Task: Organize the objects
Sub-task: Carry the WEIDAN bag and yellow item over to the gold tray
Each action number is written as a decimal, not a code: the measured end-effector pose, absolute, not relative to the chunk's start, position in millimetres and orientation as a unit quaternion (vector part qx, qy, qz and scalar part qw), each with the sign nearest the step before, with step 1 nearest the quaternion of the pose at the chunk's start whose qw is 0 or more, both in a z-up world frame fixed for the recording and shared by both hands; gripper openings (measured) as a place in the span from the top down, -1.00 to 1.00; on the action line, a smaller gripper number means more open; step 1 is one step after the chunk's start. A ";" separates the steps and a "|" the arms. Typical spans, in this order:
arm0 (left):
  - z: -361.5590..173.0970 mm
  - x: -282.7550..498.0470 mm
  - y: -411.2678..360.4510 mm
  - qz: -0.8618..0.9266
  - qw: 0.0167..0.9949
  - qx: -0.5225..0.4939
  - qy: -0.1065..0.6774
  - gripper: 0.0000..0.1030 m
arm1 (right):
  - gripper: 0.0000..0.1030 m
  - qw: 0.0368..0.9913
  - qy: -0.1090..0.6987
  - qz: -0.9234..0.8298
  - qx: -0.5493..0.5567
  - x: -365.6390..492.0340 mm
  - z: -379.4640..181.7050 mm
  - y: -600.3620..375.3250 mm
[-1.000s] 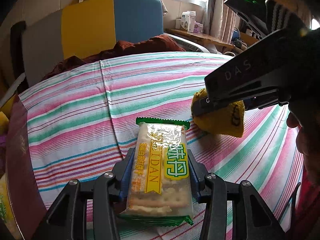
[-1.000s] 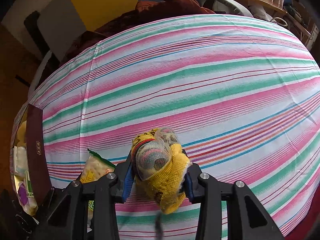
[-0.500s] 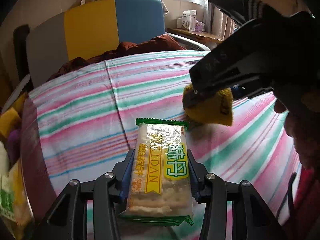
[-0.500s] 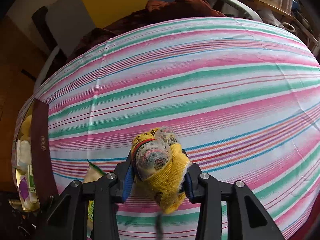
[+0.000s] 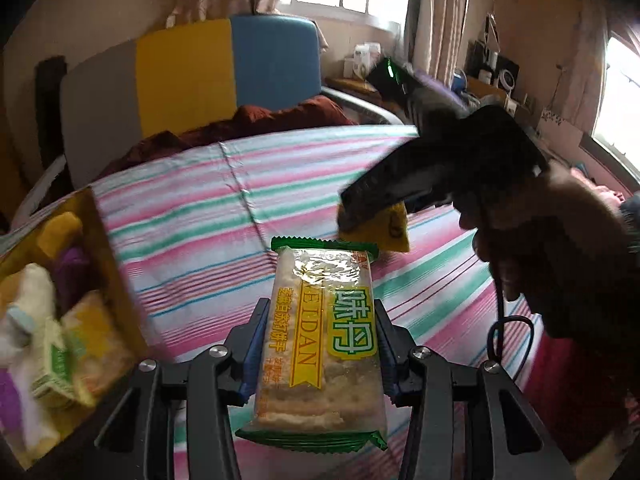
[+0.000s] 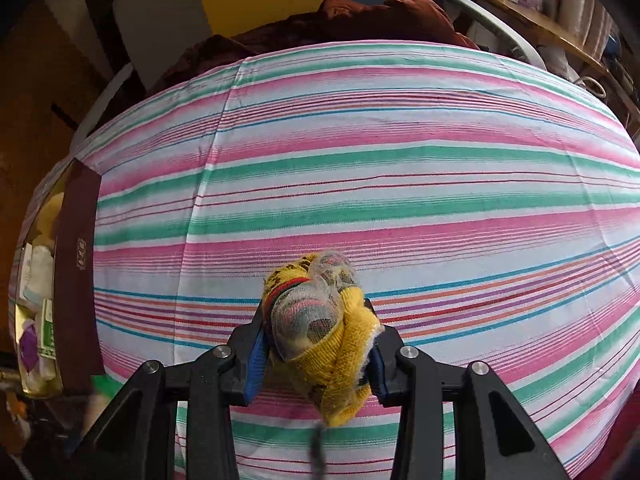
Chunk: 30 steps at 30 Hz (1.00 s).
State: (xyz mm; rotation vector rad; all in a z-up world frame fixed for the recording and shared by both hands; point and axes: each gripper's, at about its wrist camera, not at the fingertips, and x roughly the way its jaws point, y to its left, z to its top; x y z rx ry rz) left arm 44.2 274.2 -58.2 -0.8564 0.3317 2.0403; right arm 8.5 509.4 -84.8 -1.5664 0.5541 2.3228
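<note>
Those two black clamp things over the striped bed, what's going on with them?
A person is tidying up with a handheld gripper in each hand. The left gripper is clamped on a cracker packet, and the right gripper is clamped on a bundled yellow sock. Both are held above the striped sheet. A box at the left already holds other small items.

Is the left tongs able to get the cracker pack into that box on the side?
Probably yes: the left tongs grip the cracker pack, and the open box sits just left with nothing between.
</note>
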 end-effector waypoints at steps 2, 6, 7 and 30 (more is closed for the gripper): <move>-51.7 42.9 259.4 0.826 0.429 -0.344 0.123 0.08 | 0.21 0.144 0.186 0.806 -0.544 7.8 -85.7 507.8; -40.9 31.0 223.2 0.843 0.403 -0.342 0.099 0.08 | 0.21 0.148 0.174 0.806 -0.547 8.6 -86.2 502.9; -38.3 27.0 213.1 0.848 0.394 -0.341 0.092 0.08 | 0.21 0.148 0.169 0.805 -0.549 8.5 -86.9 500.4; -13.4 -27.1 67.3 0.921 0.209 -0.329 0.007 0.08 | 0.23 0.017 0.175 0.858 -0.482 20.3 -27.0 368.5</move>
